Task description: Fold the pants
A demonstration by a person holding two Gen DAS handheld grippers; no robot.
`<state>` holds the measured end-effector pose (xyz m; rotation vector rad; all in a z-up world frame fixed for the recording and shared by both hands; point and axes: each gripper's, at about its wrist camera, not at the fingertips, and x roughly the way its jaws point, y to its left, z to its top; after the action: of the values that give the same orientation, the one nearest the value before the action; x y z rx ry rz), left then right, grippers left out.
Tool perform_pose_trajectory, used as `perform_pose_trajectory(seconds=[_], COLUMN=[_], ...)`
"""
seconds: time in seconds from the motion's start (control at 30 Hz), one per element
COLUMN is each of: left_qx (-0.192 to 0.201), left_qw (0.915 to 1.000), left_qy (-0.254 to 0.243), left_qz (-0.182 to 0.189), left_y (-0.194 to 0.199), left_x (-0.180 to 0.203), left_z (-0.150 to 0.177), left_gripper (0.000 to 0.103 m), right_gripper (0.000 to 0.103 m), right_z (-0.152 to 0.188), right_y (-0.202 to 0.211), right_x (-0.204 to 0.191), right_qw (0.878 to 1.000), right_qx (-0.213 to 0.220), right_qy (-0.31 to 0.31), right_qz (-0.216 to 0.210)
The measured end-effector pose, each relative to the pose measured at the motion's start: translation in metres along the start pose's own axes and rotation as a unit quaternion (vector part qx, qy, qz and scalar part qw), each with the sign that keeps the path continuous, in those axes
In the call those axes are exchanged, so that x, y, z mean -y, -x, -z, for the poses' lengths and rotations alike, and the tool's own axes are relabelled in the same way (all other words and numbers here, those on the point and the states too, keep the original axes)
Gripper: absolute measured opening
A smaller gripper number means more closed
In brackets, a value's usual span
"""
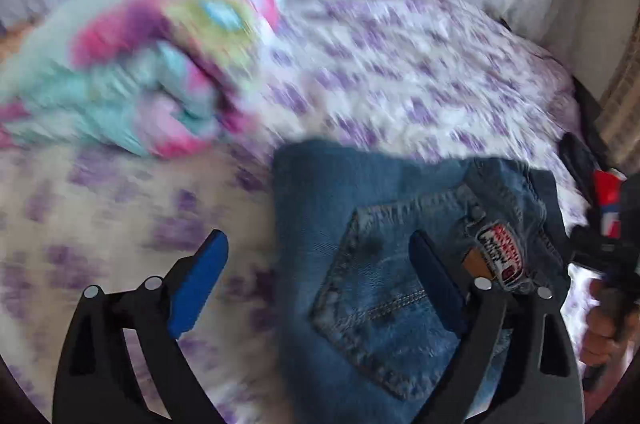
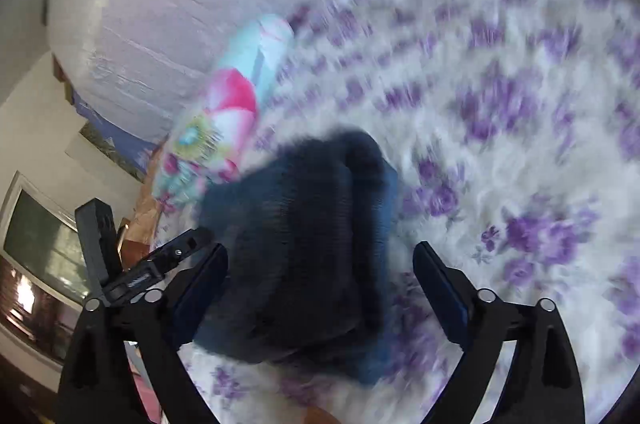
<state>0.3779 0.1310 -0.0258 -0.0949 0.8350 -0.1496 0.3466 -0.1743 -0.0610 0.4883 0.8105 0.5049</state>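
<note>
Folded blue jeans [image 1: 380,264] are laid on a purple-flowered bedsheet [image 1: 400,64], back pocket [image 1: 384,304] up. A red-and-white waistband patch [image 1: 502,250] is seen, its lettering too blurred to read. The left gripper [image 1: 320,288] and right gripper [image 2: 320,288] are both spread wide, nothing grasped.

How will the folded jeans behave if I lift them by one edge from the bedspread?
The folded jeans are layered denim, so probably floppy: lifted by one edge, the stack would likely sag and unfold. Thick seams and the back pocket suggest some weight for their size. The floral bedspread looks soft, so pushing may bunch them.
</note>
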Motion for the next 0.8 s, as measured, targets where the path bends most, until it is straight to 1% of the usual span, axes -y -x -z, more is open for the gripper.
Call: perform_pose_trajectory(seconds=[0.03, 0.07, 0.1, 0.13, 0.2, 0.27, 0.3, 0.33, 0.37, 0.43, 0.5, 0.53, 0.6, 0.63, 0.67, 0.73, 0.8], left_qx=[0.021, 0.034, 0.049, 0.057, 0.062, 0.058, 0.06, 0.06, 0.059, 0.06, 0.063, 0.058, 0.042, 0.047, 0.059, 0.066, 0.062], left_qw=[0.9997, 0.9993, 0.9983, 0.9974, 0.9962, 0.9943, 0.9934, 0.9921, 0.9917, 0.9915, 0.9921, 0.993, 0.9954, 0.9956, 0.9943, 0.9928, 0.9939], left_qy=[0.0, 0.001, 0.004, 0.005, 0.0, -0.003, 0.0, 0.002, 0.003, 0.004, 0.007, 0.01, 0.012, 0.014, 0.017, 0.011, 0.008], left_qz=[-0.007, -0.015, -0.033, -0.043, -0.062, -0.089, -0.098, -0.11, -0.114, -0.115, -0.108, -0.103, -0.086, -0.08, -0.087, -0.099, -0.091], left_y=[0.021, 0.034, 0.056, 0.07, 0.094, 0.111, 0.115, 0.12, 0.12, 0.12, 0.114, 0.111, 0.109, 0.11, 0.113, 0.114, 0.114], left_x=[0.003, 0.004, 0.007, 0.01, 0.02, 0.03, 0.032, 0.036, 0.035, 0.037, 0.037, 0.036, 0.035, 0.034, 0.033, 0.034, 0.036], left_z=[0.001, 0.003, 0.009, 0.015, 0.03, 0.052, 0.061, 0.075, 0.08, 0.103, 0.115, 0.118, 0.12, 0.12, 0.12, 0.122, 0.122], left_gripper=[0.096, 0.099, 0.099, 0.099, 0.099, 0.099, 0.099, 0.099, 0.099, 0.099, 0.099, 0.099, 0.099, 0.099, 0.099, 0.099, 0.099], right_gripper=[0.1, 0.1, 0.1, 0.1, 0.1, 0.1, 0.1, 0.1, 0.1, 0.1, 0.1, 0.1, 0.1, 0.1, 0.1, 0.1, 0.1], right_z=[0.004, 0.01, 0.018, 0.027, 0.053, 0.08, 0.092, 0.098, 0.111, 0.121, 0.127, 0.129, 0.131, 0.134, 0.136, 0.141, 0.144], right_y=[0.019, 0.035, 0.049, 0.061, 0.078, 0.088, 0.089, 0.087, 0.083, 0.072, 0.06, 0.056, 0.05, 0.05, 0.049, 0.047, 0.045], right_x=[-0.018, -0.032, -0.047, -0.062, -0.088, -0.104, -0.108, -0.106, -0.106, -0.1, -0.094, -0.093, -0.095, -0.097, -0.098, -0.1, -0.101], right_qw=[1.0, 0.998, 0.996, 0.993, 0.984, 0.971, 0.965, 0.962, 0.958, 0.954, 0.952, 0.951, 0.95, 0.949, 0.946, 0.942, 0.94], right_qx=[0.022, 0.043, 0.063, 0.083, 0.116, 0.145, 0.156, 0.162, 0.161, 0.147, 0.123, 0.117, 0.111, 0.114, 0.114, 0.115, 0.113], right_qy=[0.02, 0.036, 0.052, 0.071, 0.112, 0.144, 0.156, 0.164, 0.178, 0.189, 0.195, 0.195, 0.201, 0.205, 0.212, 0.222, 0.224], right_qz=[0.005, 0.012, 0.024, 0.038, 0.077, 0.124, 0.141, 0.15, 0.159, 0.179, 0.2, 0.21, 0.211, 0.212, 0.215, 0.226, 0.231])
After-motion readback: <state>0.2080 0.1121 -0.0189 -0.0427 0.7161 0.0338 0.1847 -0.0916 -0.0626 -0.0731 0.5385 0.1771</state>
